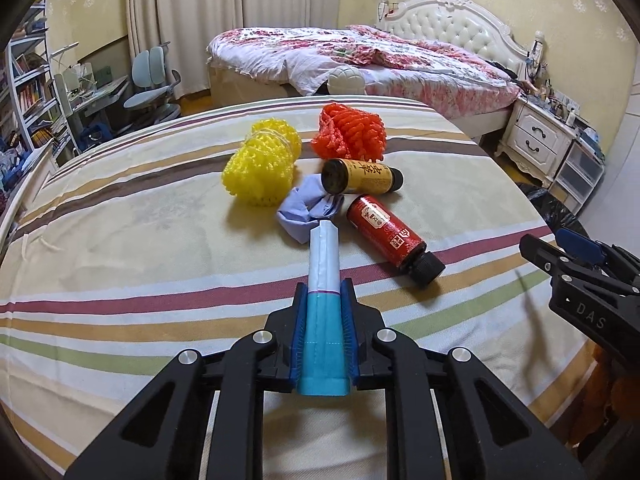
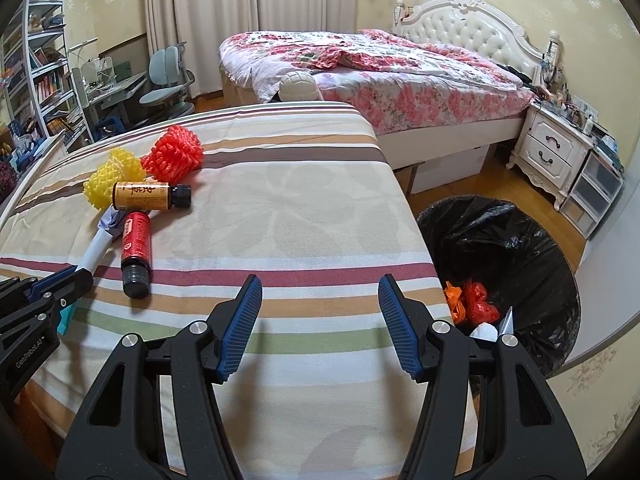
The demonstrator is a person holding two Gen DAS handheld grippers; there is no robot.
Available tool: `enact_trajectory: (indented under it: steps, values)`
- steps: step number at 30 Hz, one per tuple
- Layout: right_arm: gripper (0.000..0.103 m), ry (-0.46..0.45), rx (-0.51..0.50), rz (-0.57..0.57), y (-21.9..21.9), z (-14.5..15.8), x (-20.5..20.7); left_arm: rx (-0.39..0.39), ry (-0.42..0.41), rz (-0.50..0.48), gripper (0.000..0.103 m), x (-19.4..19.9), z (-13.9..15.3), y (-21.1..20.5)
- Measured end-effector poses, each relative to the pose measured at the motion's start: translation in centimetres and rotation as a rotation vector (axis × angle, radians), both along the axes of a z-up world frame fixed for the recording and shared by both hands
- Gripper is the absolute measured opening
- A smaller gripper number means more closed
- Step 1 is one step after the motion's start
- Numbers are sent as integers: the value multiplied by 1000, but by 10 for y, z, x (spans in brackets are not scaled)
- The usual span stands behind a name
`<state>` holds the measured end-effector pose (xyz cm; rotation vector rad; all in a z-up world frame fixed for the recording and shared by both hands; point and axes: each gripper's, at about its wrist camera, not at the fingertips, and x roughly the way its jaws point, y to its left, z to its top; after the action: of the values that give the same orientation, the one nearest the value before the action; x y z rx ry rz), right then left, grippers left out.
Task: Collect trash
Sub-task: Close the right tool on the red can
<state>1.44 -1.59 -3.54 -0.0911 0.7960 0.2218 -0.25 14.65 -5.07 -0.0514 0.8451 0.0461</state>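
Now | bin (image 2: 520, 240): orange wrappers (image 2: 474, 300), white scrap (image 2: 486, 330) inside

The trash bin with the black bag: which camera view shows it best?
The right wrist view: the trash bin stands on the floor beside the striped table, its mouth open, with orange and red wrappers inside. The left wrist view catches only a sliver of its black bag behind the table edge.

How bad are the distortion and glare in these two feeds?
Left wrist view: the striped table bows at the edges, corners go black, and the tube stays sharp. Right wrist view: same bending, the bin liner shines, no blur.
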Motion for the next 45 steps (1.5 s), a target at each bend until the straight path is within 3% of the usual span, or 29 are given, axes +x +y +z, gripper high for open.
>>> enact_trajectory:
  steps: [13,23,34,38,43,45]
  values:
    - [59,-6,-7,95,42,6,-7,-3,-24,74,18,-14,6,33]
    - [59,-13,-6,173,78,15,-5,-2,-35,179,18,-11,9,83]
    - [59,25,-22,229,109,4,4,4,-39,232,18,-9,6,108]
    - [49,46,-31,245,116,0,7,-3,-31,236,18,-8,3,110]
    - [25,78,-34,262,118,-5,9,-8,-27,239,18,-8,1,112]
    - [23,78,-29,261,116,-5,8,-10,-28,239,18,-8,1,111]
